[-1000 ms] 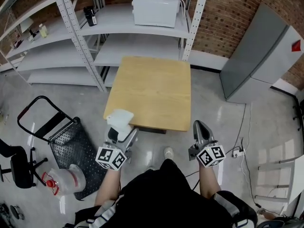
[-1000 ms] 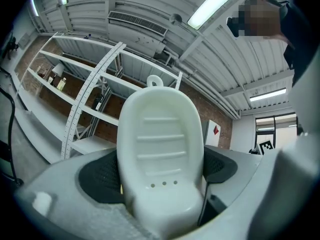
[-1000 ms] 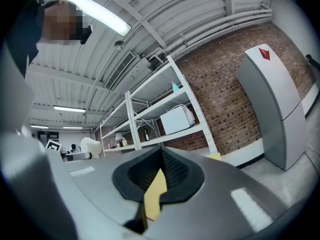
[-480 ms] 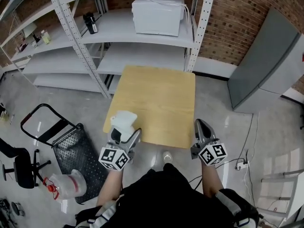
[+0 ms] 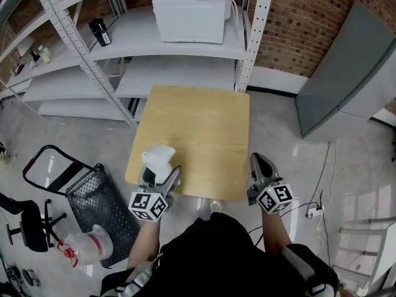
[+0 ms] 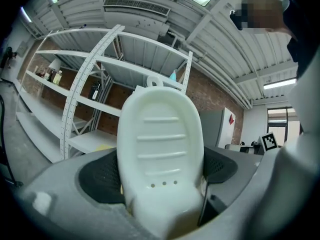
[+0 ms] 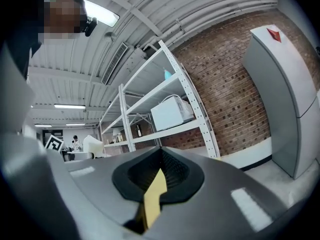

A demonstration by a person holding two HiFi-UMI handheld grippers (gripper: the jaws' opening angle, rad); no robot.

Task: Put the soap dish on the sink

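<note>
Held one white soap dish (image 5: 158, 156) in the left hand-held gripper (image 5: 159, 175), jaws clamped on its lower end, ribbed face turned toward the gripper's camera. Placed it, as seen from the head view, over the near left corner of the bare wooden table (image 5: 198, 122). Held the right hand-held gripper (image 5: 258, 166) at the table's near right corner, jaws pressed together with nothing between them. Stood on a glossy grey floor (image 5: 272, 135), facing a white metal shelving rack (image 5: 124, 54) set against a brick wall (image 5: 297, 17). Counted: two hand-held grippers, one soap dish, one table, one white box-shaped appliance (image 5: 189, 5) on the rack, one grey cabinet (image 5: 352, 73) at right, one hand truck (image 5: 86, 190) at left.
</note>
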